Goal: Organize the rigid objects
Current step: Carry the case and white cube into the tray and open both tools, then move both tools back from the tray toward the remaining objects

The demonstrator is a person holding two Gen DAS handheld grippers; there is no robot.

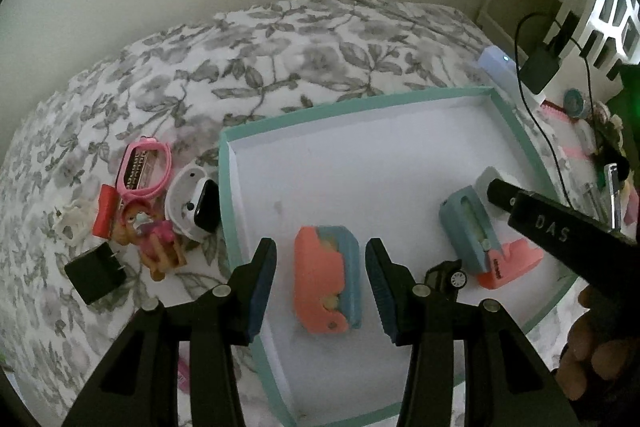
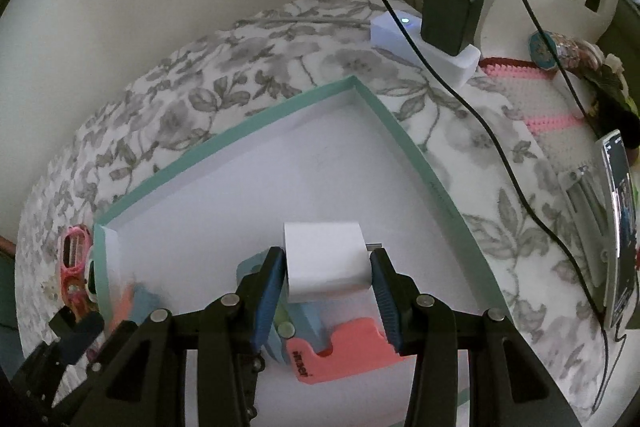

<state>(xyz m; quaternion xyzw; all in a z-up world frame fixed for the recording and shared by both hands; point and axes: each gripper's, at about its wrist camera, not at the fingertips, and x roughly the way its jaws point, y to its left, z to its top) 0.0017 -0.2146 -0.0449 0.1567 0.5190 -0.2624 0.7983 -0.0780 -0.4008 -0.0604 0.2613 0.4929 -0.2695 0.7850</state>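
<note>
On the grey-flowered bedspread (image 1: 248, 67), at about nine o'clock from the teal-rimmed white cardboard tray (image 1: 505, 109), a cluster of loose items is waiting: a black plug-in wall charger (image 1: 96, 277), a small red block (image 1: 105, 211), pink plastic goggles (image 1: 145, 169), an orange dog figurine (image 1: 154, 235) and a white-strapped smartwatch (image 1: 196, 205).

Moving right, the left gripper (image 1: 320, 281) is hovering with its jaws spread wide, straddling but not touching a salmon-and-blue plastic toy block (image 1: 327, 283) lying on the tray floor; it is holding nothing. A tiny black toy car (image 1: 447, 274) is sitting at three o'clock from that block, and further right a second blue-and-salmon toy piece (image 1: 486, 241) is resting.

The right gripper (image 2: 329, 277) is pinching a white cube-shaped charger (image 2: 326, 259) between its blue pads (image 2: 267, 293), low over the tray near the second piece; whether it is touching the floor I cannot tell.

The step in hand looks like sorting items into the tray: the right side is placing the cube. Next, it calls for spreading those jaws and lifting clear, while the left one should be swinging toward nine o'clock to fetch something from the cluster.
</note>
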